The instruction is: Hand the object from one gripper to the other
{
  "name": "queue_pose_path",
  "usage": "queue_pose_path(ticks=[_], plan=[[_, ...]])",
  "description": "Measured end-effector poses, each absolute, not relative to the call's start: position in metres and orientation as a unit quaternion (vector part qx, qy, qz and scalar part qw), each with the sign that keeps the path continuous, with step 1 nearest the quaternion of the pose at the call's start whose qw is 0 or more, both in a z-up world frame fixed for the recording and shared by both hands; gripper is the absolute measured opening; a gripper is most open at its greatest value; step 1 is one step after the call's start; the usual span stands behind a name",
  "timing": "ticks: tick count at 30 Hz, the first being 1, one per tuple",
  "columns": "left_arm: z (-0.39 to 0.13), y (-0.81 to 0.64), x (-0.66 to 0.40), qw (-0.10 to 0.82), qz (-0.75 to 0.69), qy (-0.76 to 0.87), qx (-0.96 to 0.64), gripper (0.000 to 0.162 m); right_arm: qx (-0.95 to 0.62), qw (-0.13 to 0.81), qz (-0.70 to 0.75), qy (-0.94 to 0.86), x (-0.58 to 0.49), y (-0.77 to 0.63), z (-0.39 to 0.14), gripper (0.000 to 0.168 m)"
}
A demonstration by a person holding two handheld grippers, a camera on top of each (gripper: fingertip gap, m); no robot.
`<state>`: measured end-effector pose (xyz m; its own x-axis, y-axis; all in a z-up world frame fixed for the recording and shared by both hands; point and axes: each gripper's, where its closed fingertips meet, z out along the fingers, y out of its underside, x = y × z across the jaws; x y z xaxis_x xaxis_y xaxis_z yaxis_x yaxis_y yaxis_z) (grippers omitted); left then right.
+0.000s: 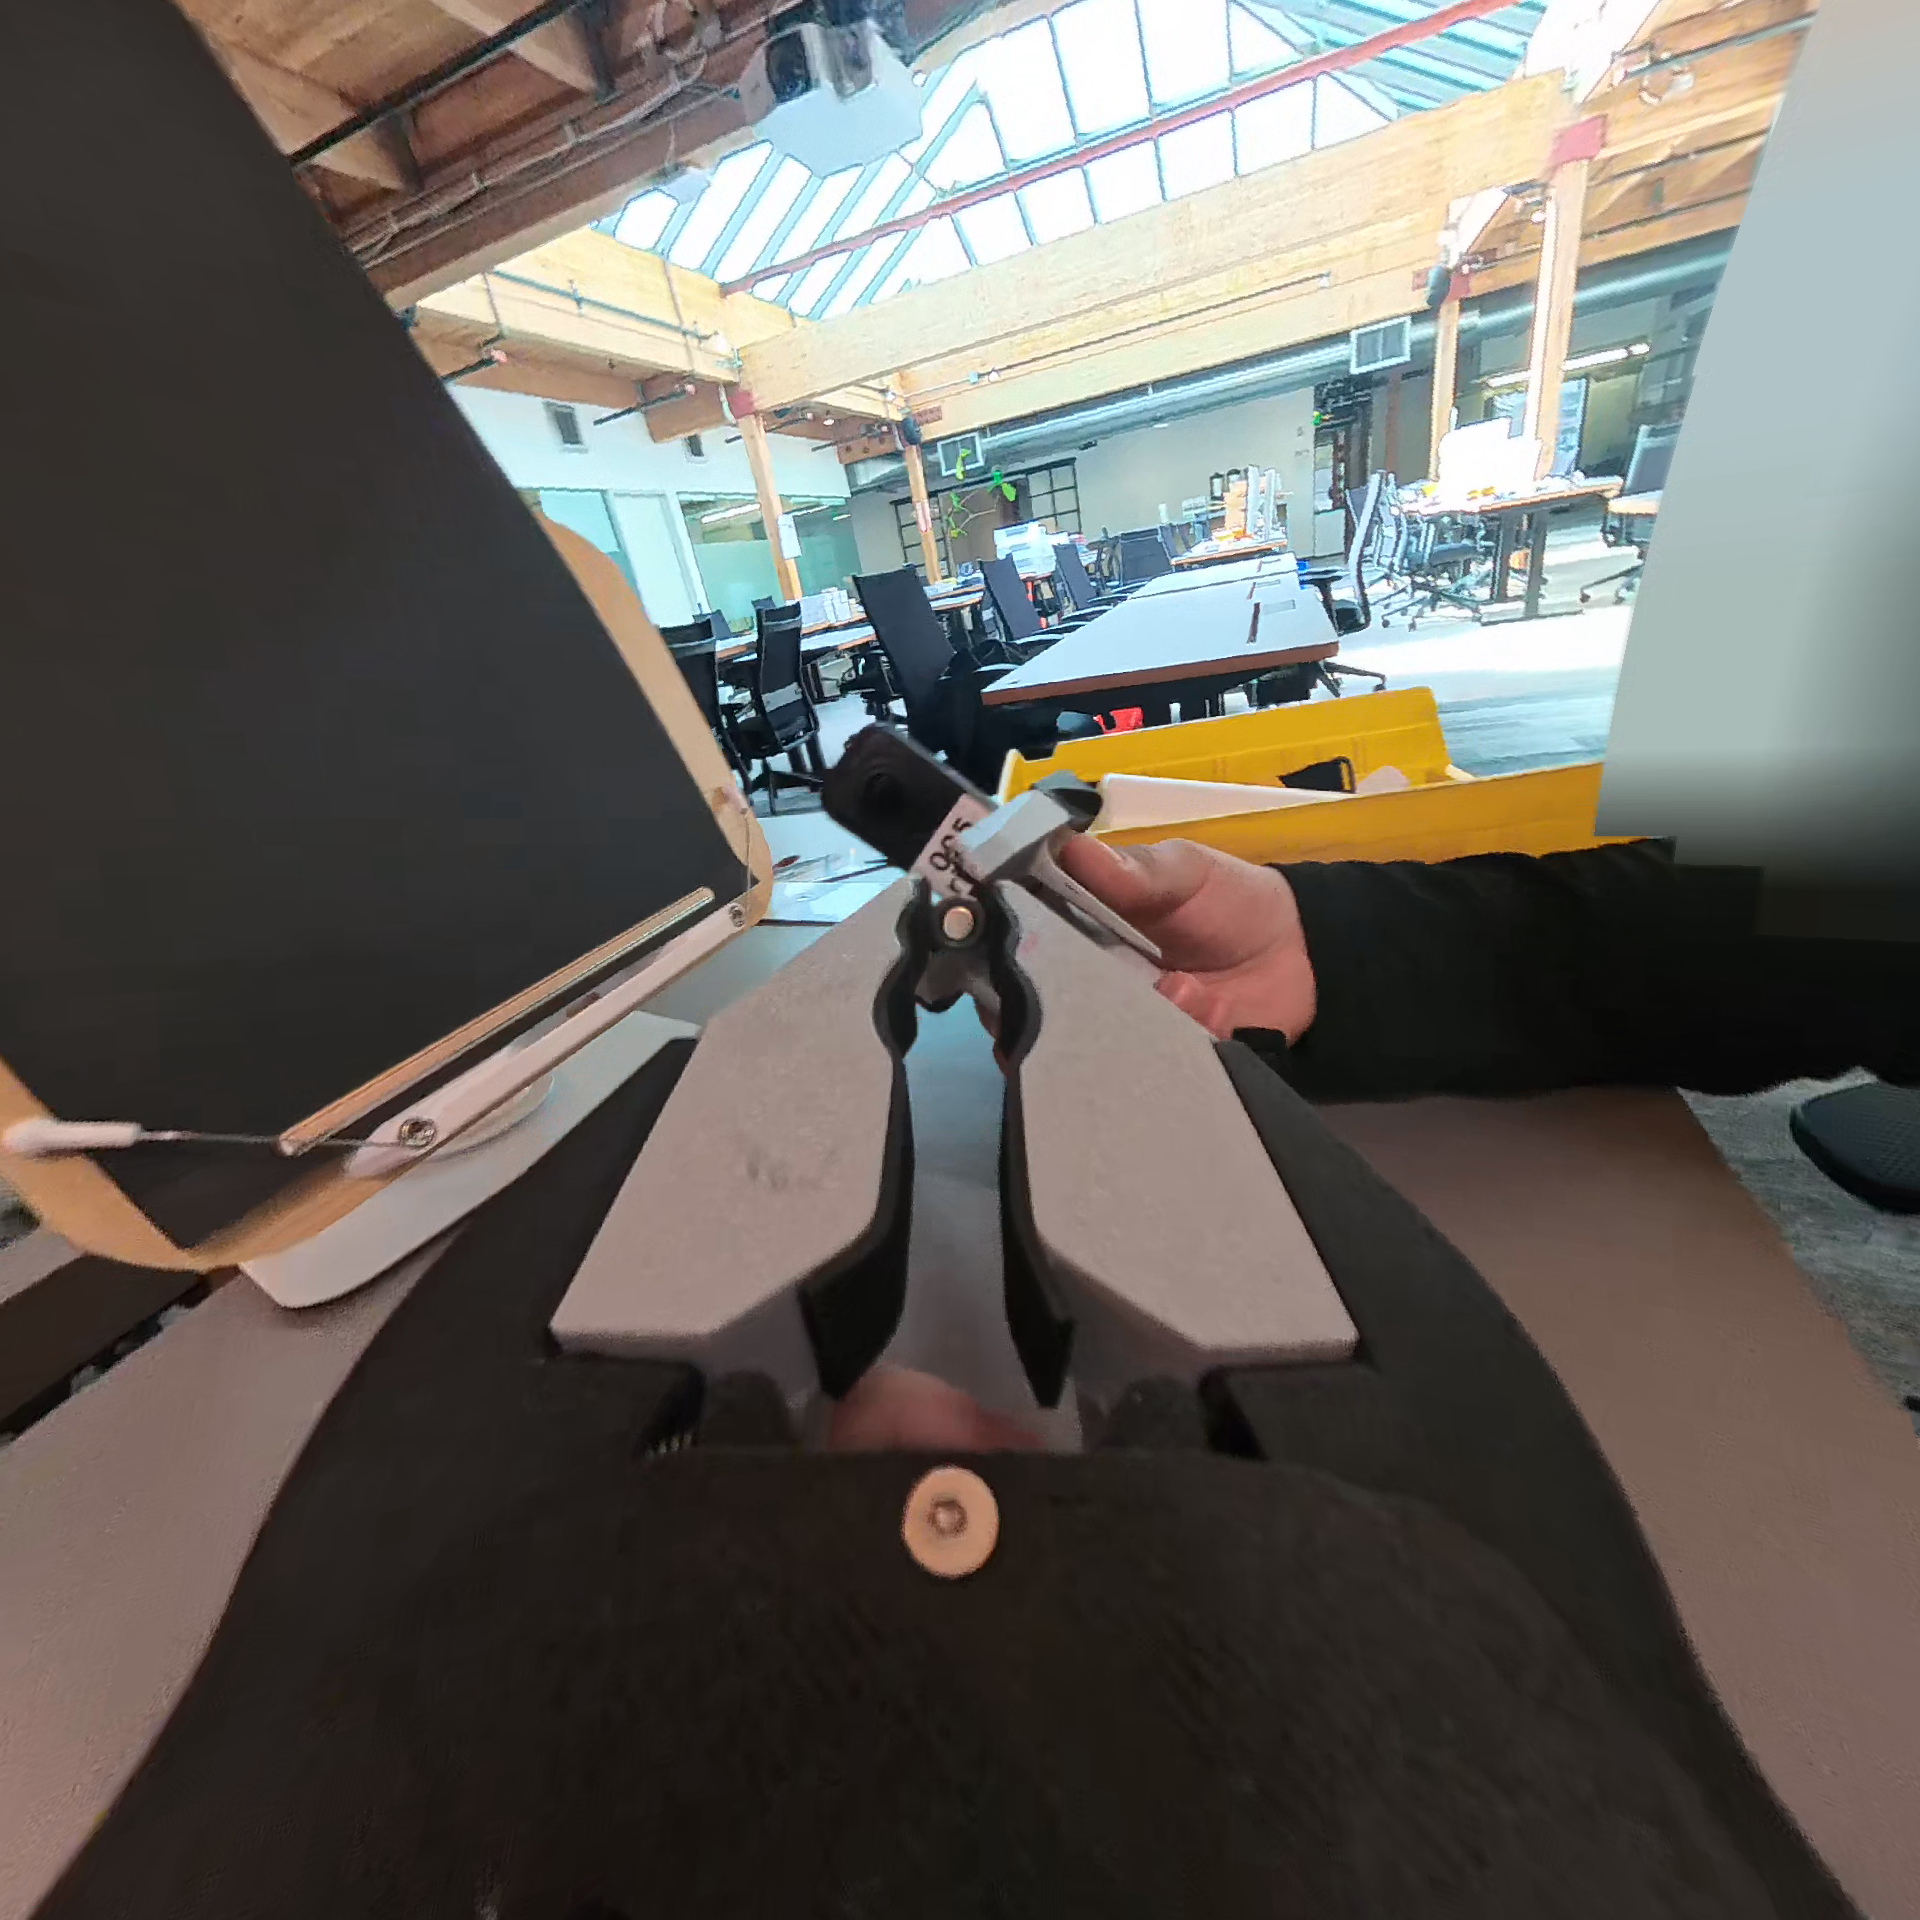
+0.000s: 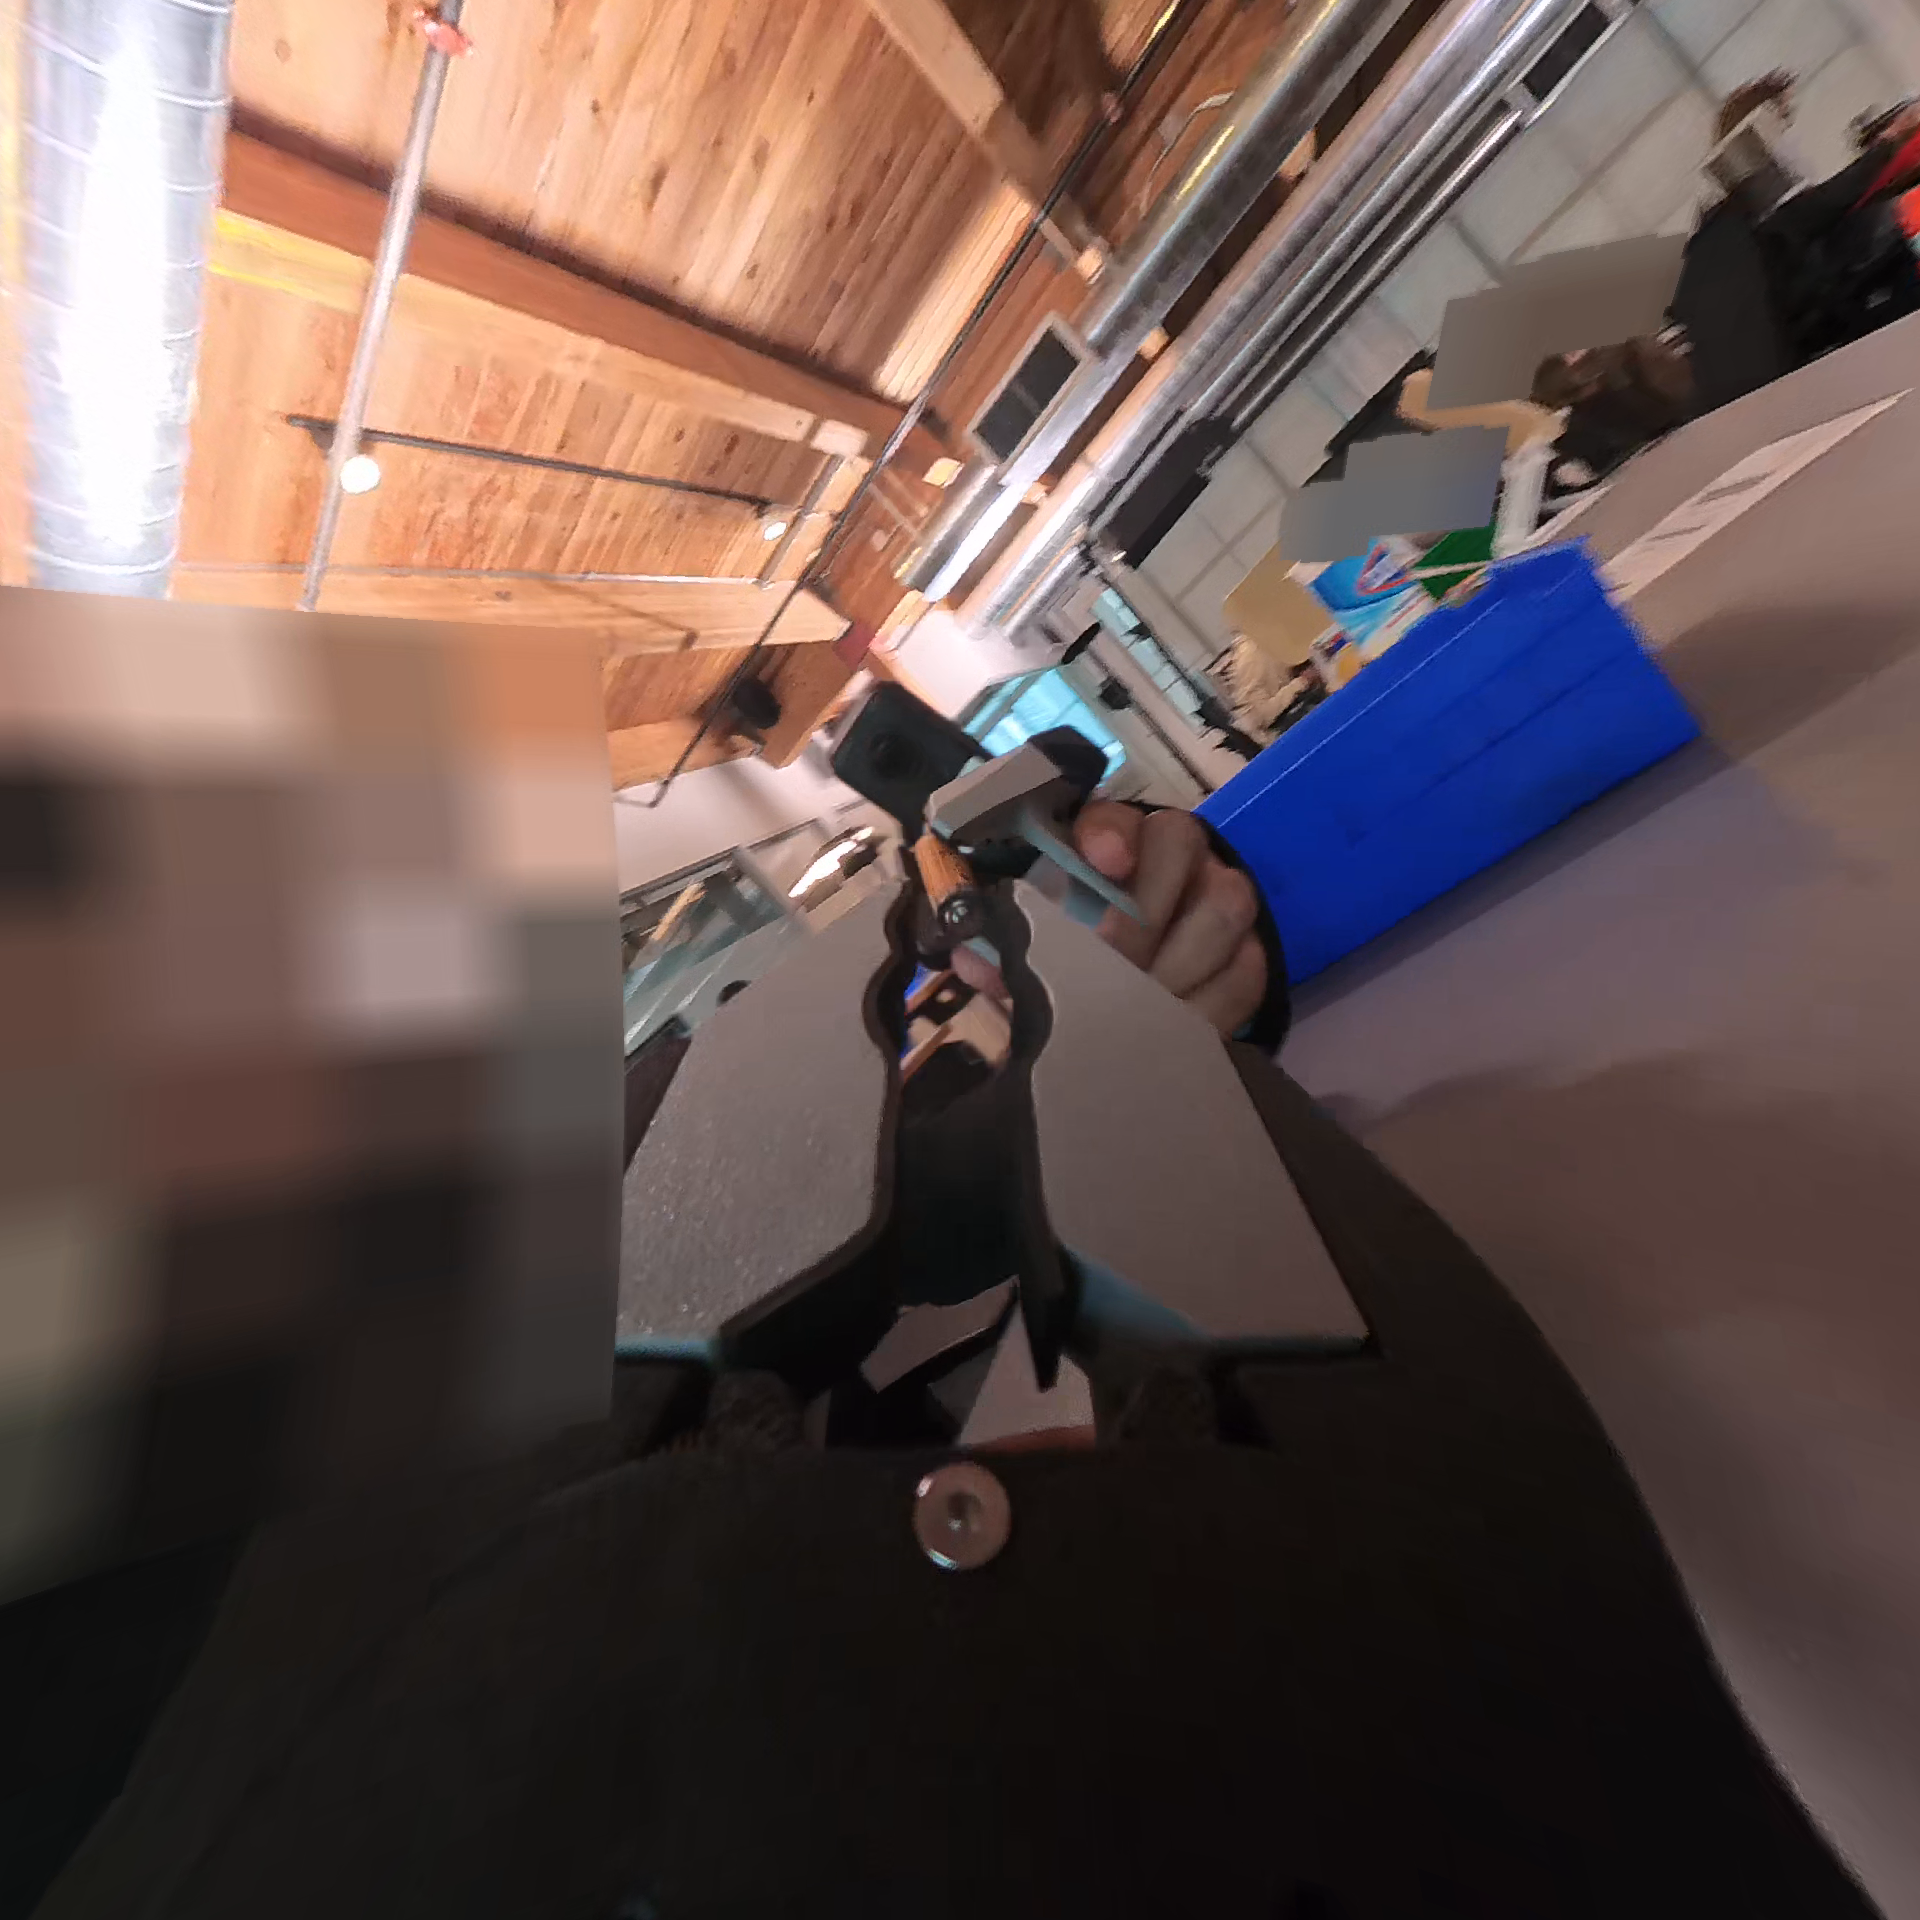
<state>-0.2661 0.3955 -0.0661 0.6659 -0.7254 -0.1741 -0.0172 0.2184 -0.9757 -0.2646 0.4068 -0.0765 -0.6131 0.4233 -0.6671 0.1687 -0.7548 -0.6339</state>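
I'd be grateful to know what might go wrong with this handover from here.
1. The battery sits at the very tips of the left gripper. The right gripper meets it there, but its hold is unclear, so an early release may drop the battery.
2. The two grippers' tips crowd together, so a small nudge could twist the battery out.

Left gripper (image 1: 957, 925) jaws closed on a battery (image 1: 957, 921), end-on. Right gripper (image 1: 1023, 831) meets it, yellow bin (image 1: 1351, 748) behind.
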Motion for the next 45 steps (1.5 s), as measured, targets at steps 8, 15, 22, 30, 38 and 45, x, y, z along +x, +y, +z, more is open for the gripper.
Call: queue_pose_path(ticks=[8,15,22,30,38,45], plan=[[-0.088,0.42,-0.288,0.655,-0.282,0.254,-0.654,0.008,-0.53,0.283,0.662,-0.449,-0.272,0.432,-0.099,0.037],[-0.106,0.425,-0.286,0.607,-0.309,0.237,-0.693,0.008,-0.534,0.371,0.513,-0.561,-0.283,0.424,-0.125,0.04],[-0.124,0.426,-0.282,0.568,-0.317,0.238,-0.721,0.008,-0.521,0.399,0.438,-0.615,-0.289,0.417,-0.141,0.036],[-0.142,0.429,-0.281,0.533,-0.316,0.232,-0.75,0.008,-0.514,0.432,0.335,-0.662,-0.292,0.422,-0.161,0.006],[-0.131,0.435,-0.295,0.569,-0.277,0.222,-0.742,0.031,-0.567,0.371,0.444,-0.586,-0.293,0.429,-0.157,0.006],[-0.13,0.433,-0.291,0.599,-0.182,0.29,-0.724,0.037,-0.563,0.266,0.65,-0.435,-0.282,0.437,-0.122,0.006]])
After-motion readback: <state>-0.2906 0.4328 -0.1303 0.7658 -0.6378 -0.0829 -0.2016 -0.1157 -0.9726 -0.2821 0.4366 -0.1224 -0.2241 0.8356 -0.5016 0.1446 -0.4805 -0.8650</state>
